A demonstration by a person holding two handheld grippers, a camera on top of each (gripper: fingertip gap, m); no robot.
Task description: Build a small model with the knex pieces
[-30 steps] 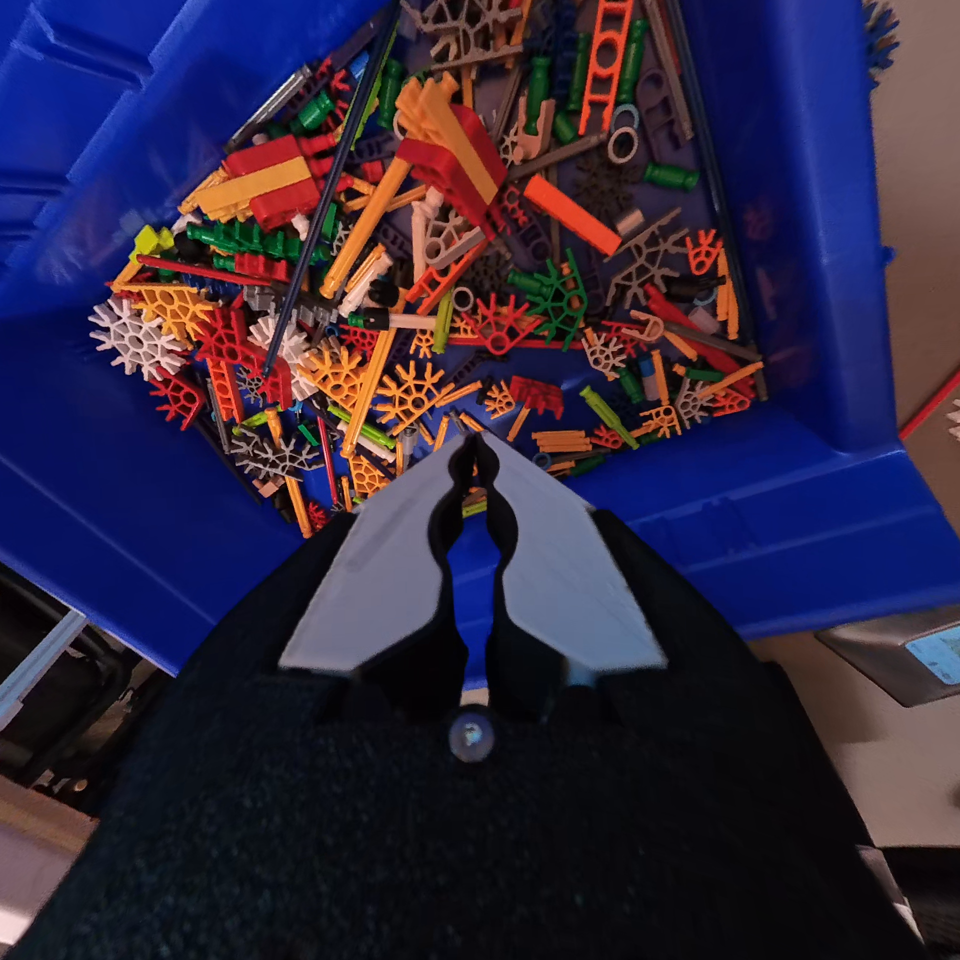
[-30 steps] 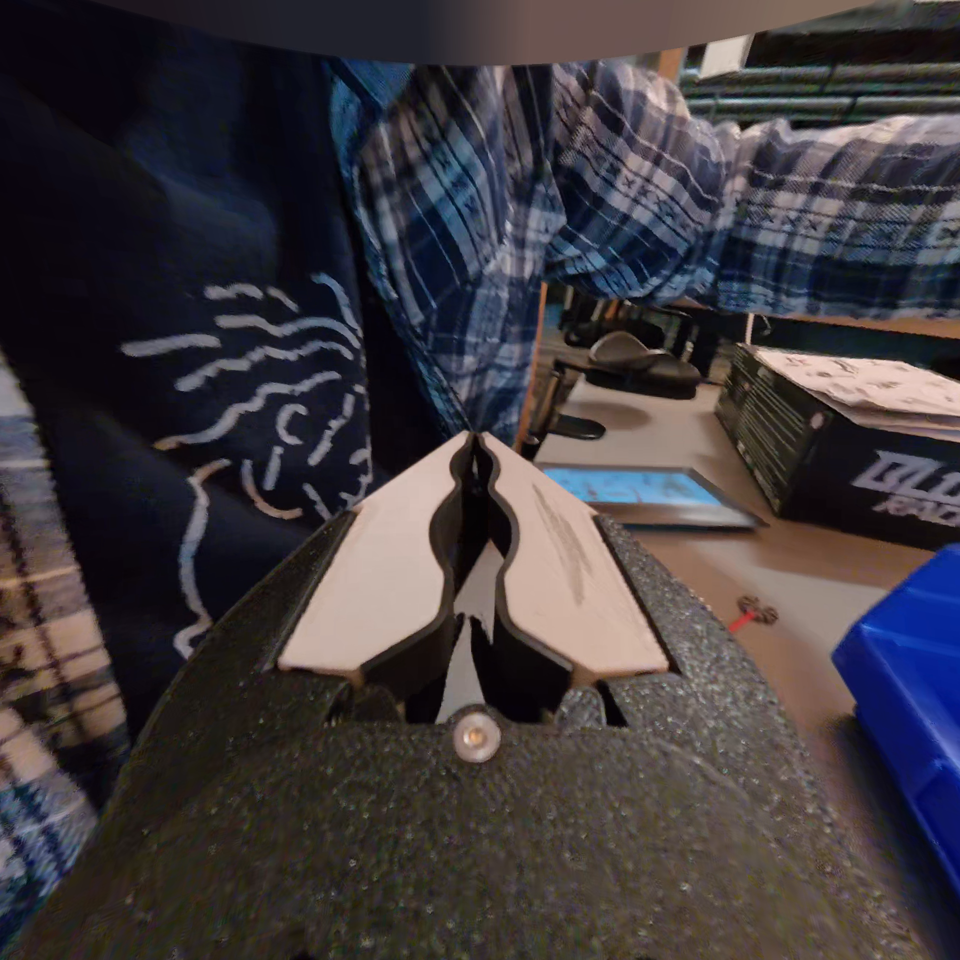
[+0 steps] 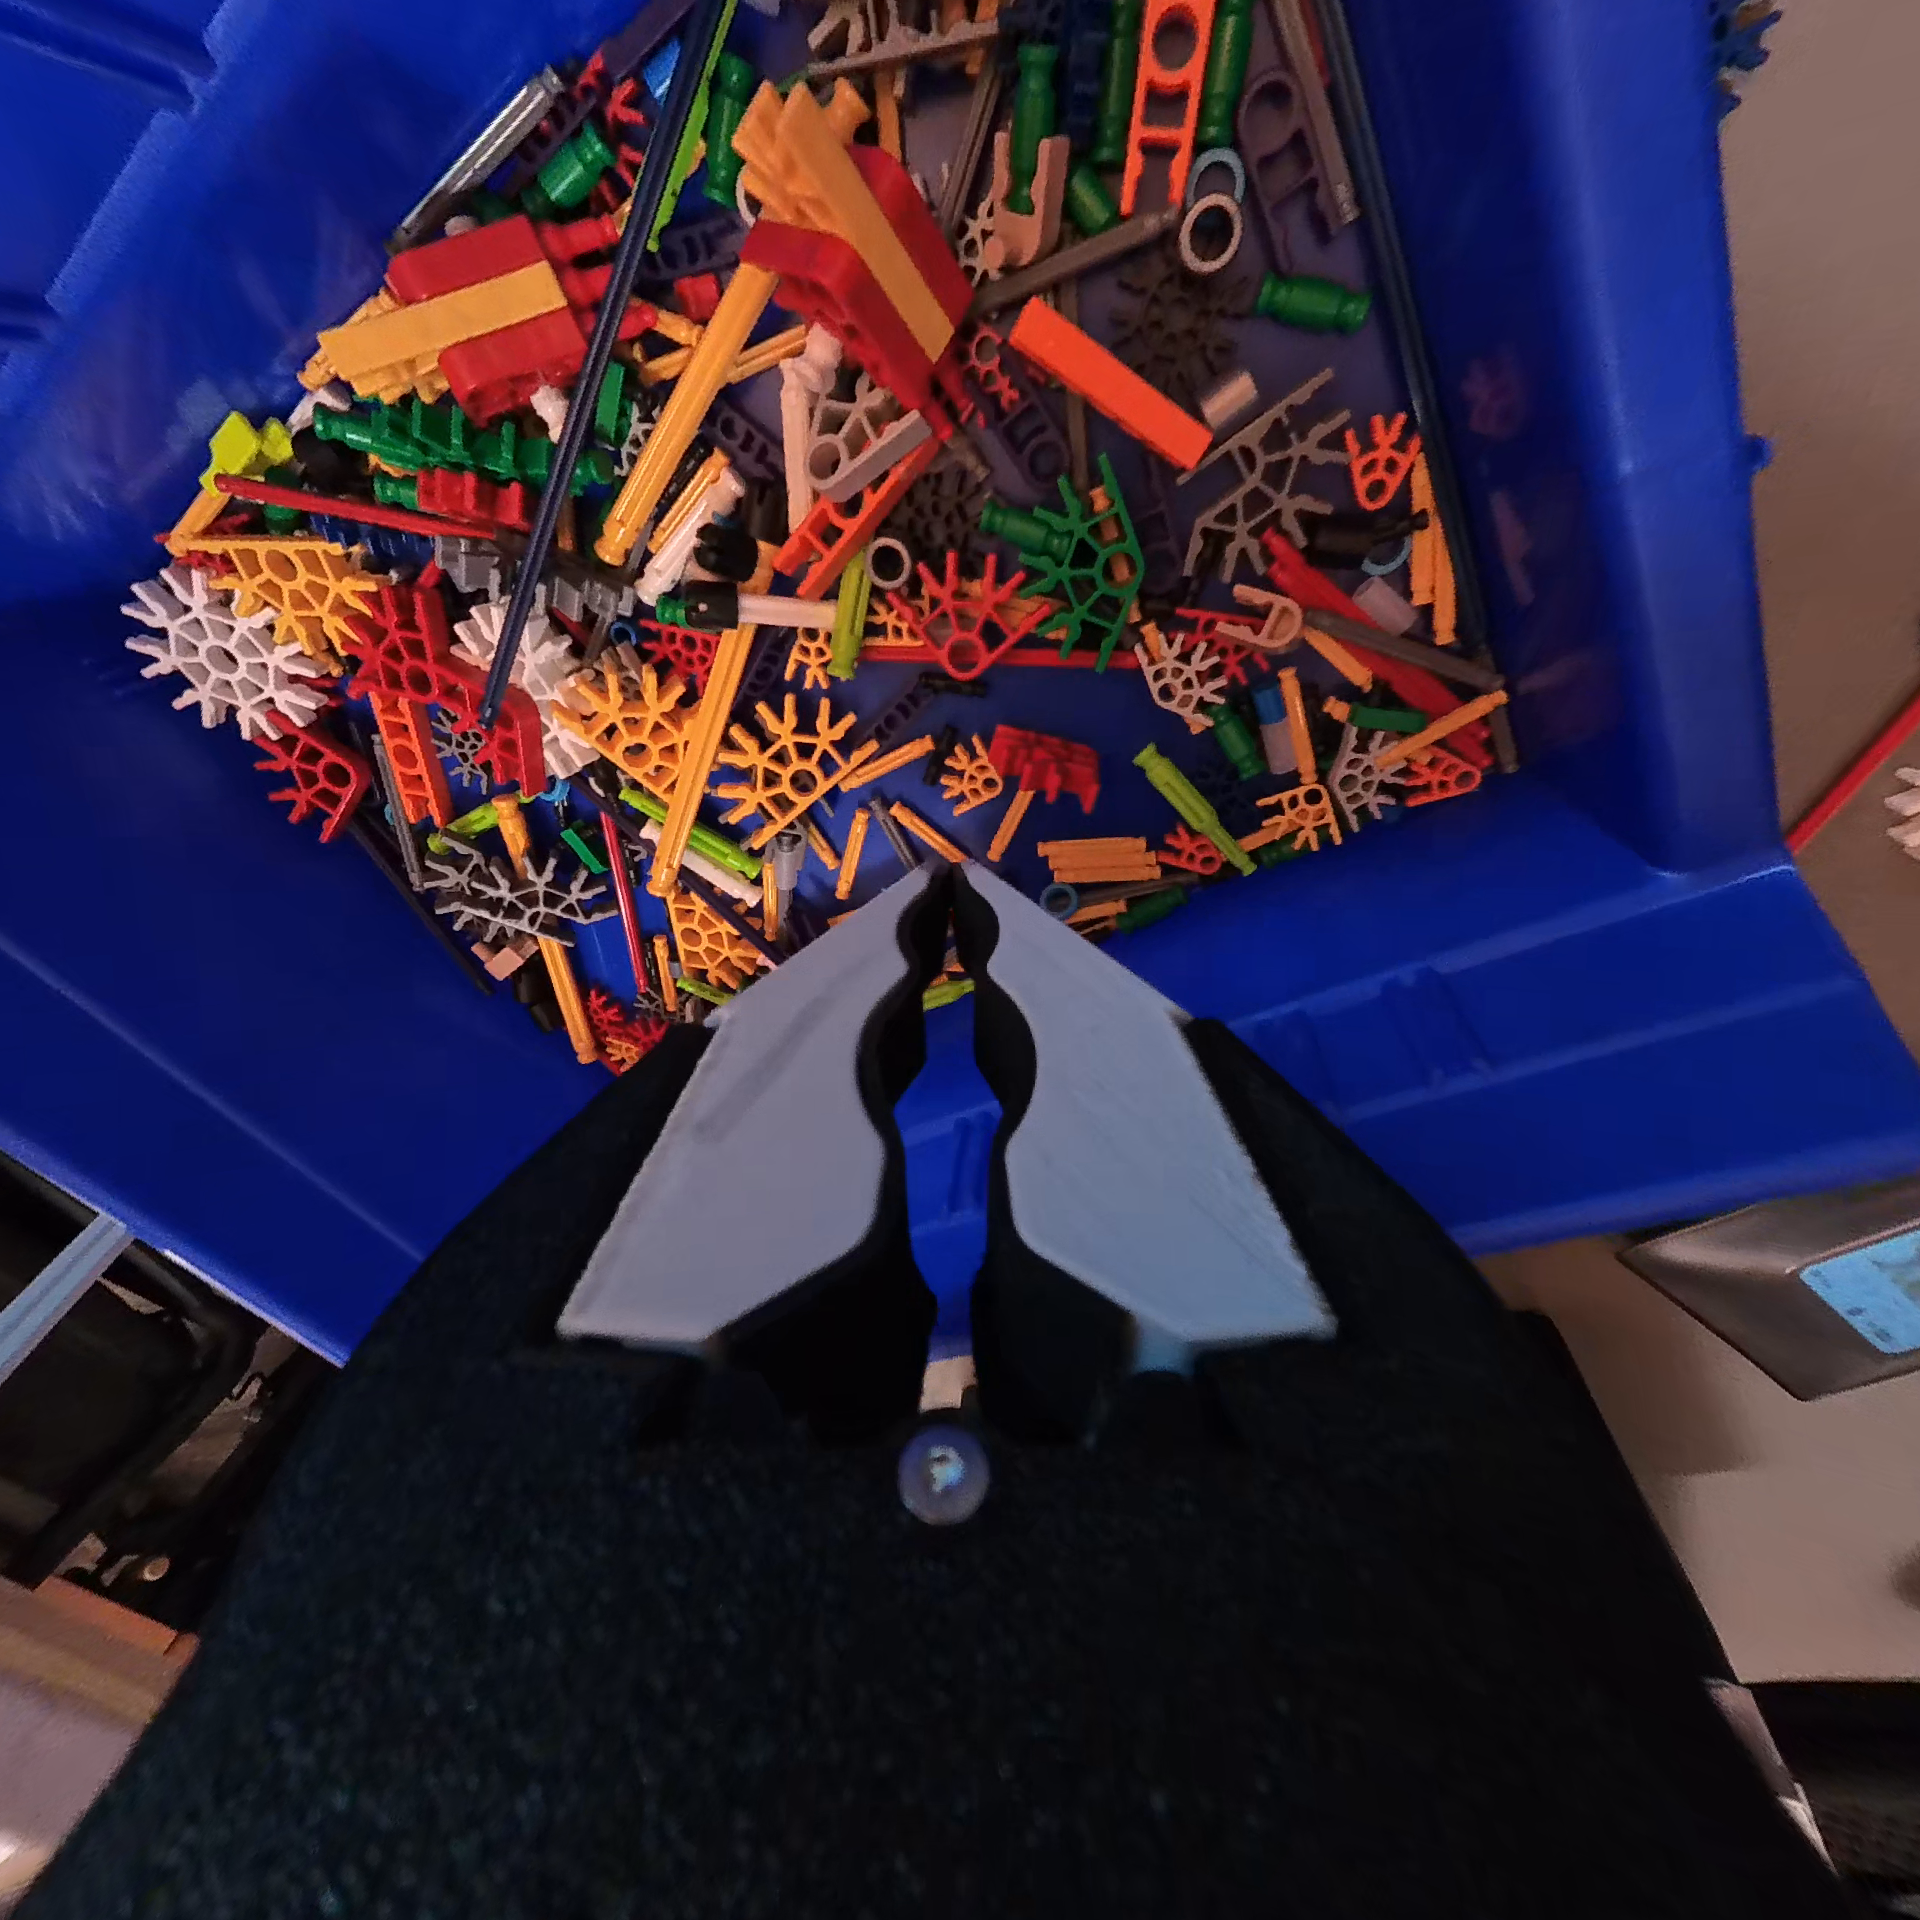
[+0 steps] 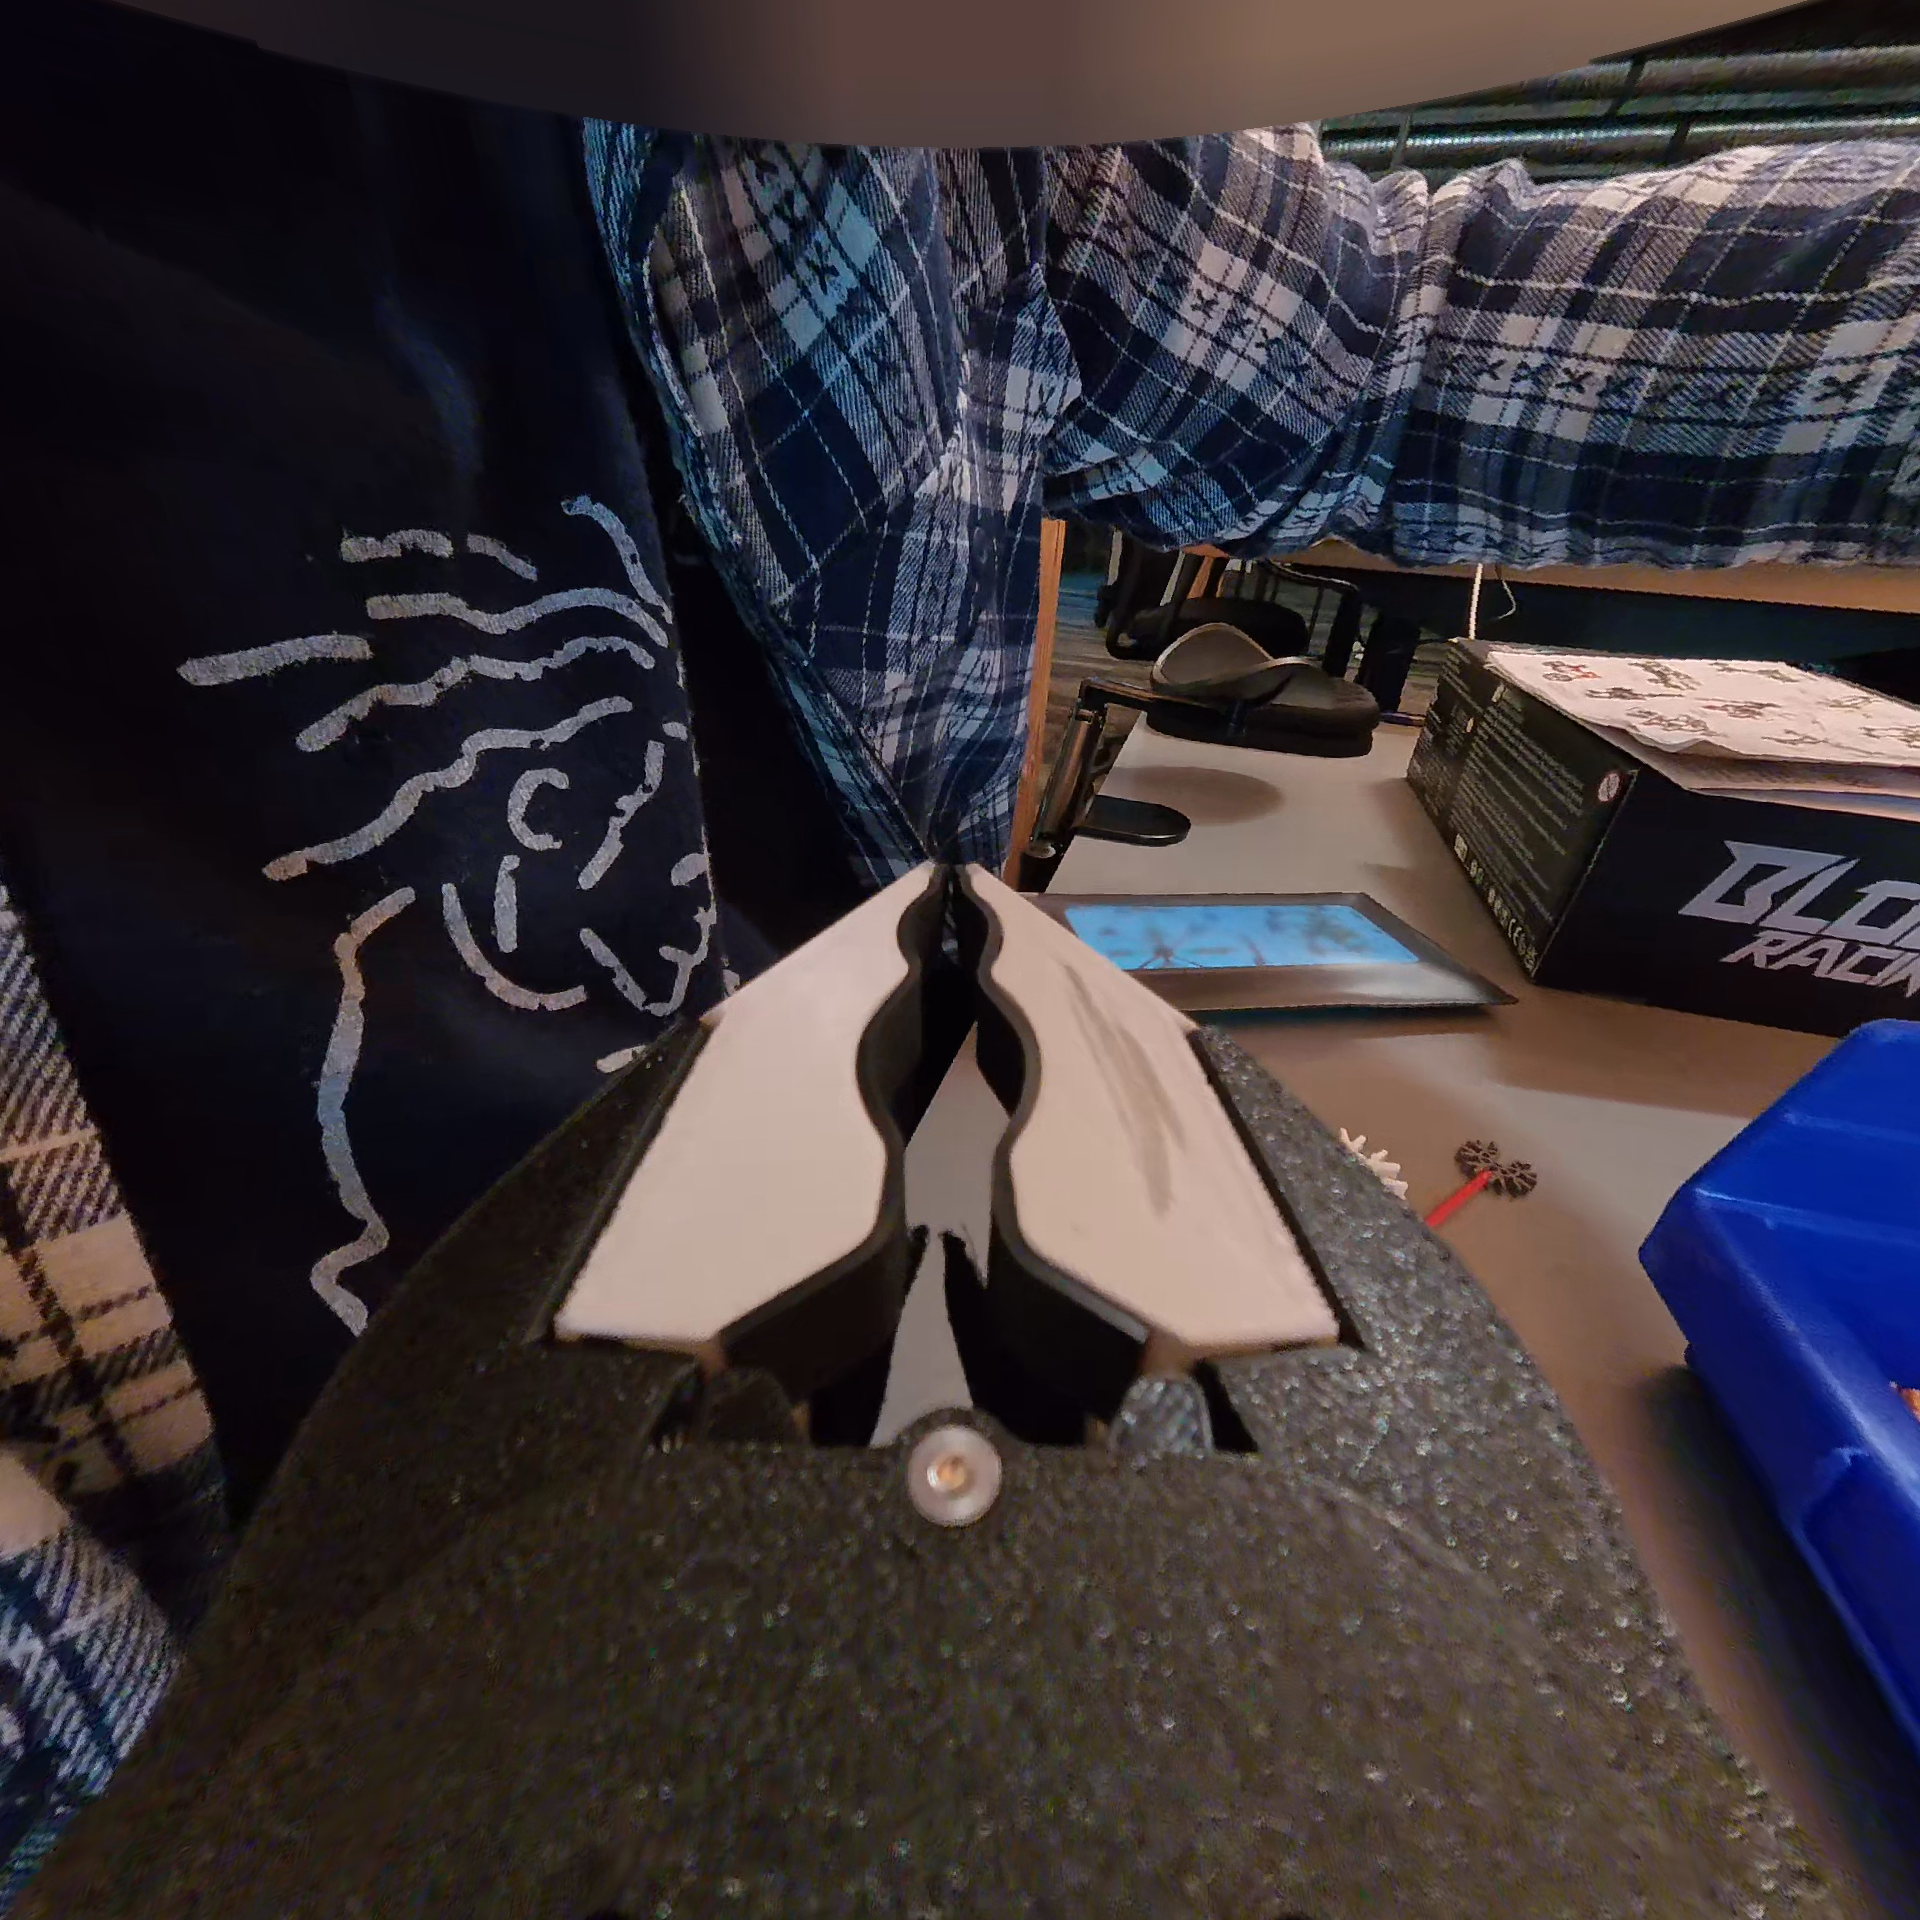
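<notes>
The left gripper (image 3: 951,883), tips pressed together on nothing, hangs mid-frame over the blue bin (image 3: 1558,1018) of building-toy pieces (image 3: 790,758) — the right gripper (image 4: 951,883), likewise closed and empty, faces a plaid shirt (image 4: 935,416) at upper centre.

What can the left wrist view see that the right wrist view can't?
Only the left wrist view looks into the bin at the pile of colourful building pieces, with the left gripper above its near edge, jaws shut and empty.

Only the right wrist view shows a plaid sleeve, a black box and the right gripper, jaws shut, empty.

Both show the blue bin and a lit tablet.
</notes>
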